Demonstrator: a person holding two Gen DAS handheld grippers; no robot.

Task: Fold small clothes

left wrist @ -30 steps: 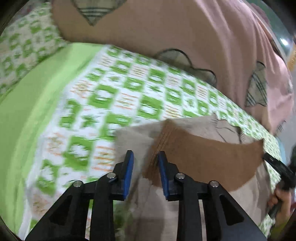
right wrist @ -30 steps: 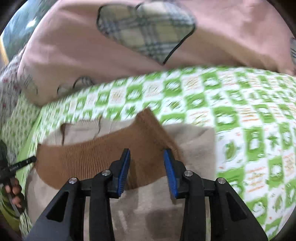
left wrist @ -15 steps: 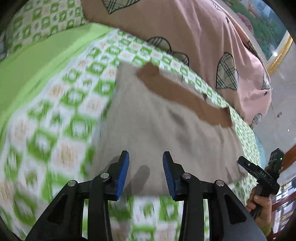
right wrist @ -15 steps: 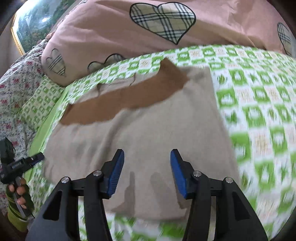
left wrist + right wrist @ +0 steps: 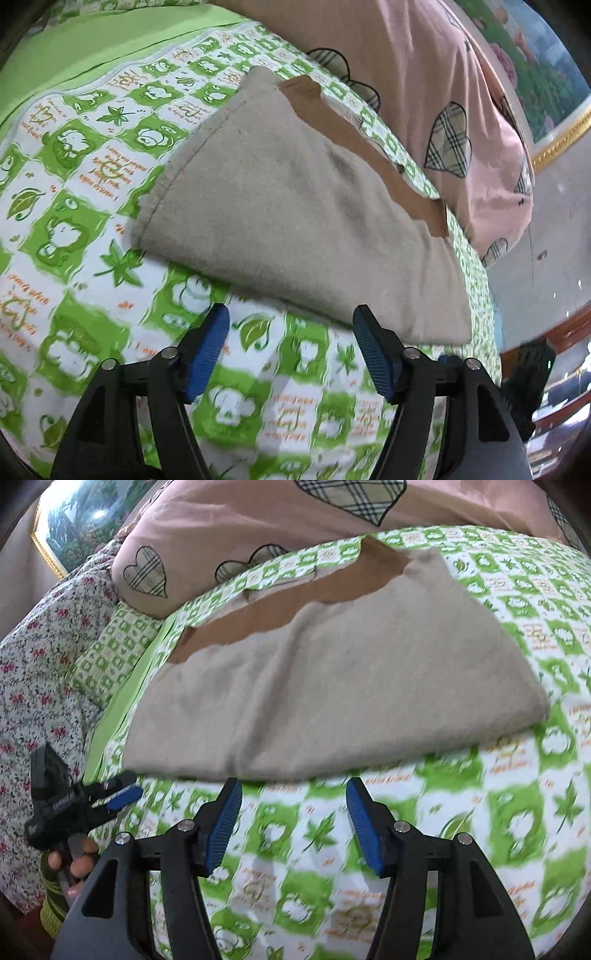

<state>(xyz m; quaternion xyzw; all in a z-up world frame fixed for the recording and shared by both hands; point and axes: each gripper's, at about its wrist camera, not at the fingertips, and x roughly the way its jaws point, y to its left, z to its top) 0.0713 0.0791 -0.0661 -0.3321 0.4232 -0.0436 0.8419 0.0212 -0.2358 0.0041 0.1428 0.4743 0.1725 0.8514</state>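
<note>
both grippers have let go and backed off: a second ago the left gripper [image 5: 291,350] and right gripper [image 5: 293,823] each sat over the brown ribbed band of the garment with the jaws much narrower; now the whole garment [image 5: 295,206] lies ahead of the fingertips and nothing is between the pads. i read that as the fold just laid down and released (one fold step done, not necessarily the last).

left gripper: jaws opening, wide apart, empty. only the green-and-white bedsheet [image 5: 92,229] shows between the blue pads. the near folded edge of the garment is just beyond the tips, not touching them as far as i can tell.

right gripper: jaws opening too, a bit less wide, empty, same picture: bedsheet between the pads, the garment's near edge just past the tips. from this view the left gripper and the hand [image 5: 70,864] holding it show far off to the left, clear of the cloth.

outward from there: the garment is a beige wedge lying flat on the bed, brown band [image 5: 280,602] on the far side from both grippers, partly covered by the folded-over beige layer. beyond it sits a pink quilt [image 5: 240,528] with plaid hearts.

next is likely a second fold across, or smoothing; edges look roughly aligned but the frames are blurred.
</note>
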